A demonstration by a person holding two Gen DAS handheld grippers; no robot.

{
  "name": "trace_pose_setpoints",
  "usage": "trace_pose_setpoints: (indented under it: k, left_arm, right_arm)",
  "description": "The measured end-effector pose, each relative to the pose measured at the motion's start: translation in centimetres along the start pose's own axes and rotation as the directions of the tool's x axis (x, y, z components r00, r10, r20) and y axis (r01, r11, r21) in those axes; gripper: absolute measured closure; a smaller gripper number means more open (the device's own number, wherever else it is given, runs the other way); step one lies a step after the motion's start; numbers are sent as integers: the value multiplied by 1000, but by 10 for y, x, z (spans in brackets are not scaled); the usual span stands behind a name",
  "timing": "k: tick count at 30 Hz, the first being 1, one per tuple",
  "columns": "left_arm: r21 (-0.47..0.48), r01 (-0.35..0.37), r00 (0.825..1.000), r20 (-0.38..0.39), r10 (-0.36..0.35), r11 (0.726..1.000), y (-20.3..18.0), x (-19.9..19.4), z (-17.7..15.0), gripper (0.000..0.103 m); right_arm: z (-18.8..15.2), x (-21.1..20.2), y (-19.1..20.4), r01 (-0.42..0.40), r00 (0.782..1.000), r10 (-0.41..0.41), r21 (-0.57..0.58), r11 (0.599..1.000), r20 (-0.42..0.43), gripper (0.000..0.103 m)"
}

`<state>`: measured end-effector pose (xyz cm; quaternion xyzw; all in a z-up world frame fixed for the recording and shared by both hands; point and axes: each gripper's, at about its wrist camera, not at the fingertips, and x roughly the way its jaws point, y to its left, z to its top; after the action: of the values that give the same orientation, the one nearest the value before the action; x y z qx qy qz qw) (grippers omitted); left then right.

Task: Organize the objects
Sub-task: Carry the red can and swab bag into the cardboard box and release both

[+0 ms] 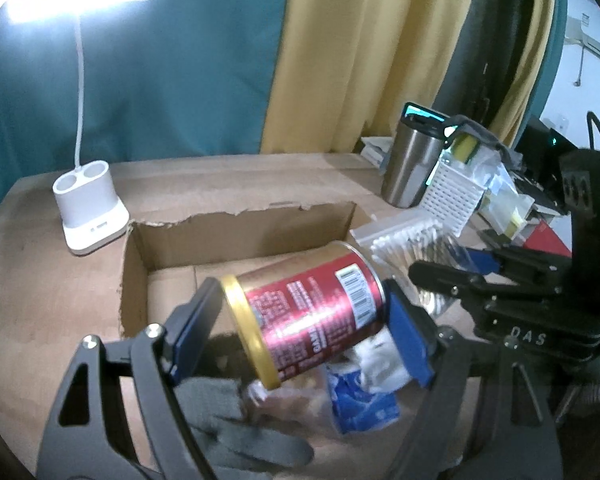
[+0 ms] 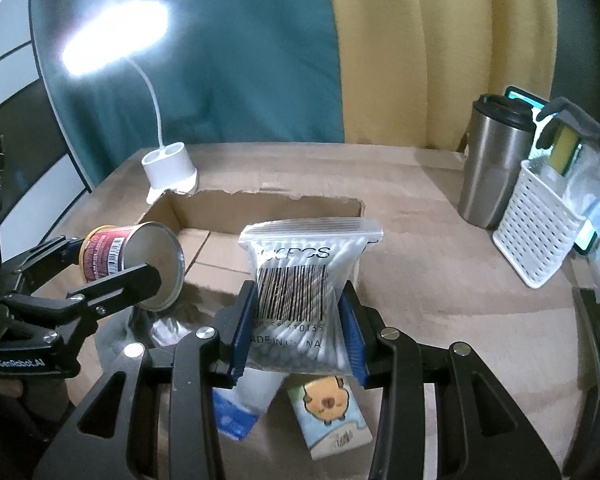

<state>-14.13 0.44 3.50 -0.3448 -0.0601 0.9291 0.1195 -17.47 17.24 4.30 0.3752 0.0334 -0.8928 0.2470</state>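
My left gripper [image 1: 300, 312] is shut on a red can with gold rims [image 1: 304, 312], held tilted above the near edge of an open cardboard box [image 1: 236, 236]. The can also shows in the right wrist view [image 2: 132, 264]. My right gripper [image 2: 296, 332] is shut on a clear zip bag of cotton swabs [image 2: 300, 280], held upright above the table, just right of the box [image 2: 260, 208]. The right gripper and its bag [image 1: 408, 240] show at the right of the left wrist view.
A white desk lamp [image 1: 88, 216] stands behind the box on the left. A steel tumbler [image 2: 492, 168] and a white slotted basket [image 2: 536, 228] stand at the back right. A grey glove [image 1: 236, 432], blue-white packets [image 1: 360, 396] and a cartoon tissue pack [image 2: 332, 416] lie near me.
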Motion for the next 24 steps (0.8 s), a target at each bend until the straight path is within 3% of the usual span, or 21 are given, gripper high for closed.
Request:
trace_pose_setpoints:
  k: [24]
  left_arm:
    - [-17, 19, 998, -56, -19, 1000, 14, 50, 16, 22]
  right_arm:
    - [28, 46, -15, -38, 999, 40, 46, 998, -26, 61]
